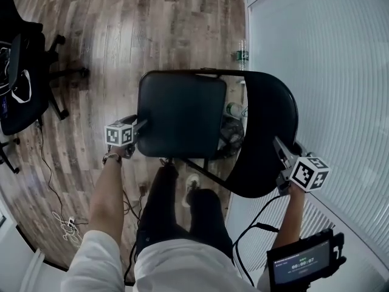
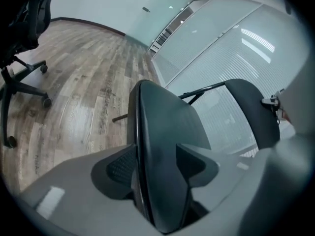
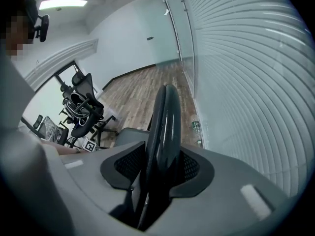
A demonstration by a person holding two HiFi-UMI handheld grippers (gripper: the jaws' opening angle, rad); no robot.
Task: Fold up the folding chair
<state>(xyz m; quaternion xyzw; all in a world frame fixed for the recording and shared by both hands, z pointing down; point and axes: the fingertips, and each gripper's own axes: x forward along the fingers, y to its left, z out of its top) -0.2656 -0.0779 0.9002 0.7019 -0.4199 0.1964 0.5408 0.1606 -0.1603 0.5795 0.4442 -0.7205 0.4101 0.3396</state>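
Wooden plank floor (image 1: 121, 29) carries the black padded folding chair (image 1: 182, 111), standing unfolded beside white blinds (image 1: 328, 72). The left gripper (image 1: 140, 126) straddles the front edge of the seat (image 2: 167, 146) with jaws apart. The right gripper (image 1: 282, 151), opposite it, is clamped on the top of the backrest (image 1: 270, 126).

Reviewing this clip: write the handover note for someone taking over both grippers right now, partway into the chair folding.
Left gripper: jaws straddle the seat's front edge; whether they pinch it is unclear.
Right gripper: shut on the backrest's rim.
Done: both grippers placed; seat lies flat, nothing folded yet.
Left: confirm the left grip, then probably swing seat up toward backrest.
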